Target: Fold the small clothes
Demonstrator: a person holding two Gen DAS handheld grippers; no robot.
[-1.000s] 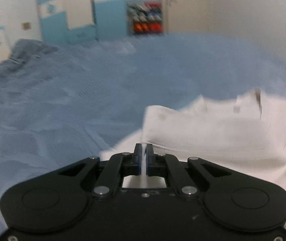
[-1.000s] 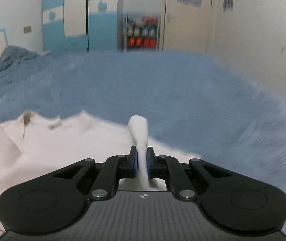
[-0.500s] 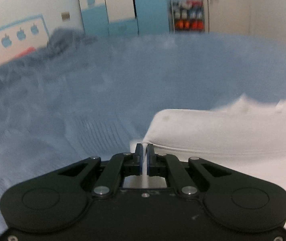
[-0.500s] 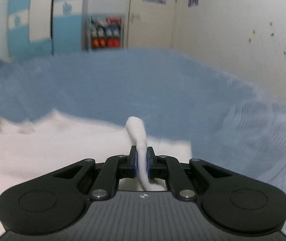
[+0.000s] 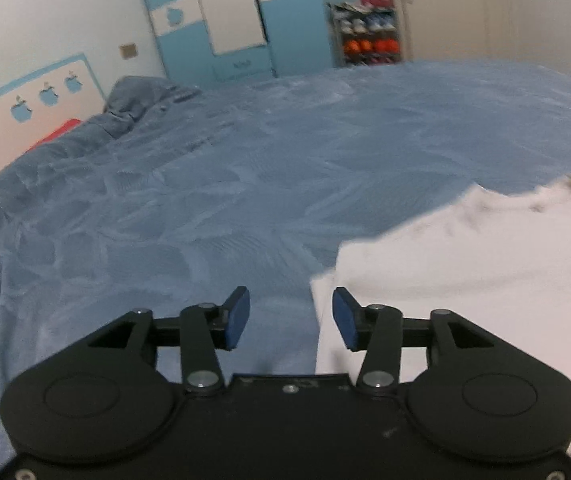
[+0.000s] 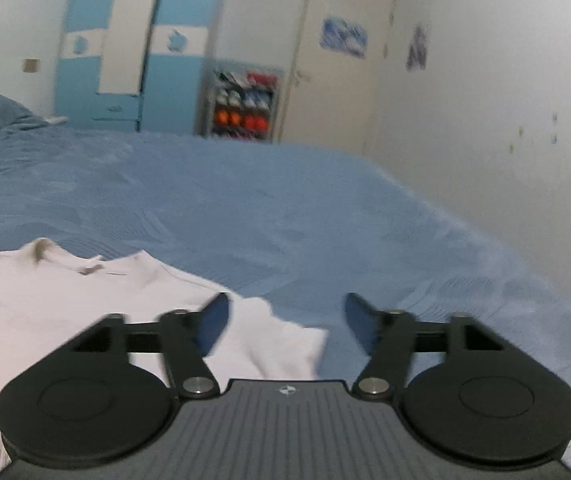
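Note:
A white garment (image 5: 465, 264) lies flat on the blue bedspread (image 5: 213, 184), its collar at the far edge. In the left wrist view it fills the lower right, and my left gripper (image 5: 291, 316) stands open just above its left edge, holding nothing. In the right wrist view the same white garment (image 6: 65, 292) spreads over the lower left, collar with a small tag at the far side. My right gripper (image 6: 285, 324) is open over the garment's right corner, with nothing between its fingers.
The blue bedspread (image 6: 285, 208) stretches far ahead in both views. A rumpled blue pillow (image 5: 141, 96) lies at the far left. Beyond the bed stand blue and white wardrobes (image 5: 237, 20), a shoe rack (image 6: 243, 104) and a door (image 6: 337, 64).
Both grippers were shut on the white garment's edges; now both are open and the cloth lies released on the bed. The cameras have lifted slightly.

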